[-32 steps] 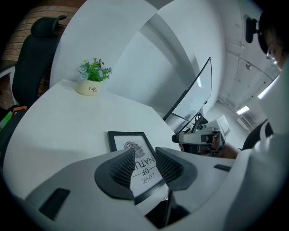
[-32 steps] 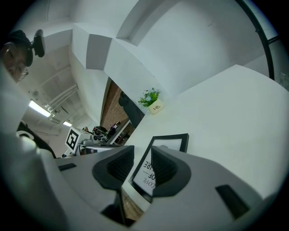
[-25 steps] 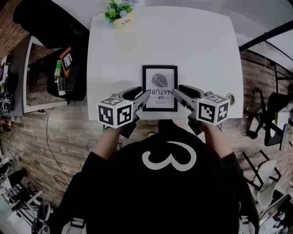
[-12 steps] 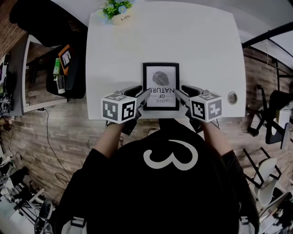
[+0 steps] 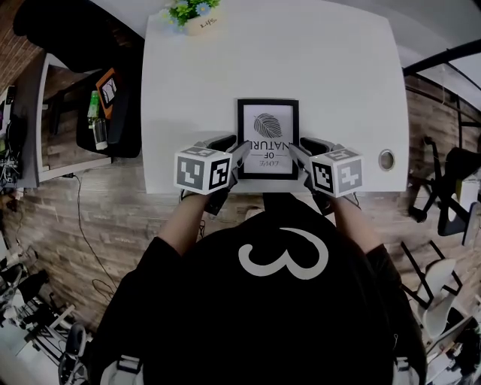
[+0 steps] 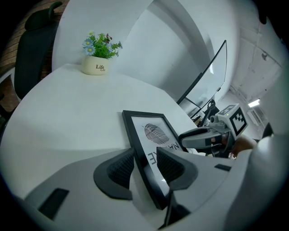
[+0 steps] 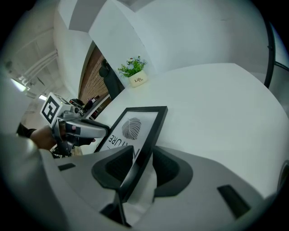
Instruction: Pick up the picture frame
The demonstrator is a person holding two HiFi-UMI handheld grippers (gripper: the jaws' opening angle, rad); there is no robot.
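A black picture frame (image 5: 267, 137) with a leaf print lies flat near the front edge of the white table (image 5: 338, 75). My left gripper (image 5: 236, 155) is at the frame's left side and my right gripper (image 5: 301, 155) at its right side, both angled down. In the left gripper view the frame's (image 6: 153, 135) near left edge runs between the jaws of my left gripper (image 6: 144, 164), which stand apart. The right gripper view shows the frame's (image 7: 135, 126) right edge between the spread jaws of my right gripper (image 7: 141, 164). Neither pair of pads visibly presses on it.
A small potted plant (image 5: 192, 15) stands at the table's far left corner. A round cable grommet (image 5: 386, 159) sits at the front right. Left of the table are a black chair (image 5: 68, 30) and a low shelf with bottles (image 5: 94, 124).
Both grippers have come down and moved in closer to the frame's two sides. The frame has stayed in place on the table.
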